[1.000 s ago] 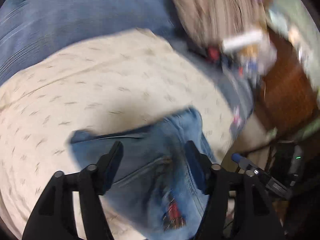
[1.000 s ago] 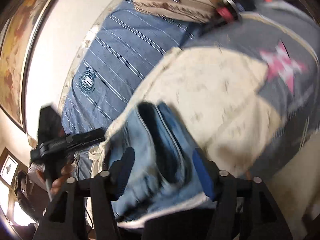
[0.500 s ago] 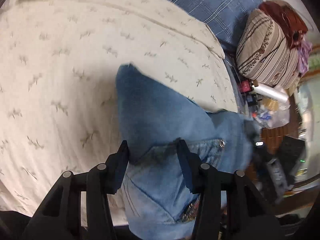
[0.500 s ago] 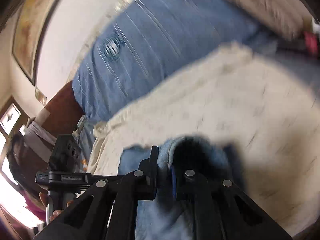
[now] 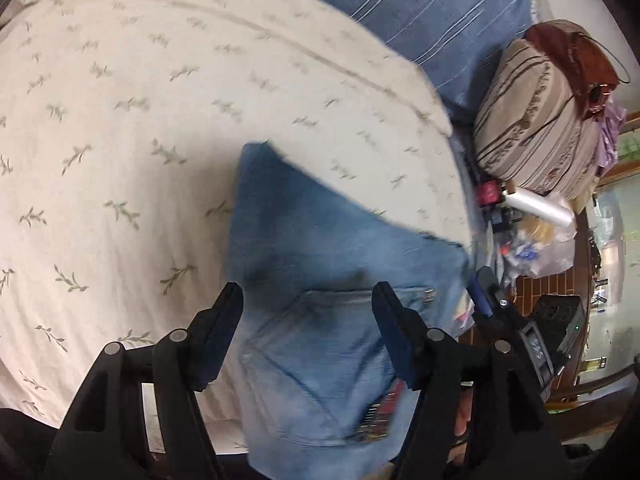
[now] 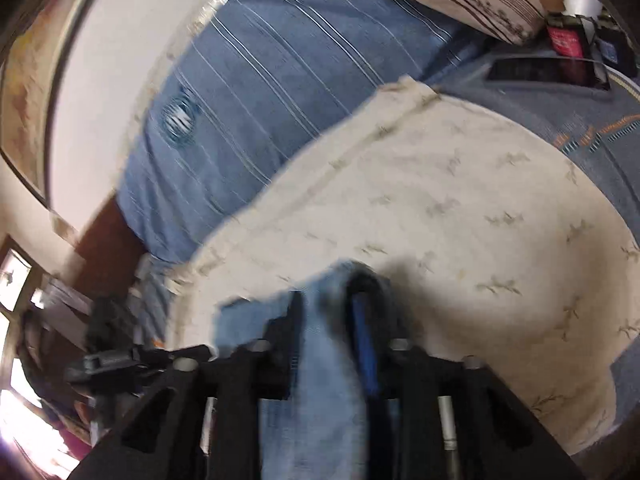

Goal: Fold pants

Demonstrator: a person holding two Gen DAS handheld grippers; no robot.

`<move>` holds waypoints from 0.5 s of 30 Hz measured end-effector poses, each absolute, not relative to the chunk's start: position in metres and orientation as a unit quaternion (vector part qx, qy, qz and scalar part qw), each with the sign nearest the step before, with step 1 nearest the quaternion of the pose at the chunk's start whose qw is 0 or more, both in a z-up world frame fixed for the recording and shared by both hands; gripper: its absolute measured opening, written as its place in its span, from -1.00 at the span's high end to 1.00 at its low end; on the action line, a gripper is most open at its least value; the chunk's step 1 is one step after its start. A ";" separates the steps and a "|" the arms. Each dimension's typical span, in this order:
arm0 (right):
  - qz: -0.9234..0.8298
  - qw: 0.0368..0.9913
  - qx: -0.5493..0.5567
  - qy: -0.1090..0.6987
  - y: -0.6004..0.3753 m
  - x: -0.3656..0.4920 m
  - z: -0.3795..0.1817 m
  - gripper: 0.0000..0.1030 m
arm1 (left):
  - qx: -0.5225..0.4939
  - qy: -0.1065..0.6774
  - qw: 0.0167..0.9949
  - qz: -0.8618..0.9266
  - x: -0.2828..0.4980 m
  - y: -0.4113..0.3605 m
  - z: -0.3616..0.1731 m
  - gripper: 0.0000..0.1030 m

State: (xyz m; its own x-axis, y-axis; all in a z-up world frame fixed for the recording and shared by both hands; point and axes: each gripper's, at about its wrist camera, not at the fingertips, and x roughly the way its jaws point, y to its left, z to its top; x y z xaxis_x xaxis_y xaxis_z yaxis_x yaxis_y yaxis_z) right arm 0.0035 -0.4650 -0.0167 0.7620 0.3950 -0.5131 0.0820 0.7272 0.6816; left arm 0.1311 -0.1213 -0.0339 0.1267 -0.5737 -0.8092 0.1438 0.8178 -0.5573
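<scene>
Light blue jeans (image 5: 320, 280) lie folded on a cream leaf-print bedspread (image 5: 120, 120), back pocket up. My left gripper (image 5: 308, 300) hovers open over the pocket, one finger on each side. My right gripper (image 6: 328, 316) is shut on a bunched edge of the jeans (image 6: 324, 380), which hangs between its fingers. The right gripper also shows in the left wrist view (image 5: 500, 312) at the right edge of the jeans. The left gripper shows blurred at the lower left of the right wrist view (image 6: 120, 360).
A blue striped sheet (image 5: 420, 12) lies beyond the bedspread. A striped cushion (image 5: 532, 120) and a brown bag (image 5: 576, 52) sit far right. Small clutter and a plastic bag (image 5: 536, 232) lie at the bed's right edge. A tablet (image 6: 548, 70) lies on the grey-blue blanket.
My left gripper has opened a little wider over the pocket. My right gripper stays closed on the jeans edge and has lifted and turned with it.
</scene>
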 end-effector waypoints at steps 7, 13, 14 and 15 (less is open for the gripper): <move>0.067 0.916 0.183 0.350 -0.414 0.021 -0.009 0.30 | -0.088 0.619 0.751 -0.213 0.136 -0.165 -0.052 -0.56; 0.067 0.890 0.218 0.394 -0.428 0.024 -0.026 0.35 | -0.104 0.638 0.735 -0.203 0.142 -0.154 -0.056 -0.74; 0.077 0.885 0.252 0.384 -0.435 0.014 -0.020 0.33 | -0.110 0.641 0.731 -0.207 0.139 -0.148 -0.054 -0.74; 0.088 0.876 0.283 0.380 -0.441 0.003 -0.018 0.14 | -0.121 0.644 0.724 -0.214 0.134 -0.140 -0.053 -0.74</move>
State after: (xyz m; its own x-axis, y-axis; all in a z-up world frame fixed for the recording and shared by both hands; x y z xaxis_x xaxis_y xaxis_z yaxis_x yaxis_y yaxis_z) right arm 0.0028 -0.4406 -0.0177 0.6965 0.3688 -0.6156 0.0612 0.8242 0.5630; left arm 0.1340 -0.1395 -0.0532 0.0784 -0.4663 -0.8811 0.1549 0.8788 -0.4513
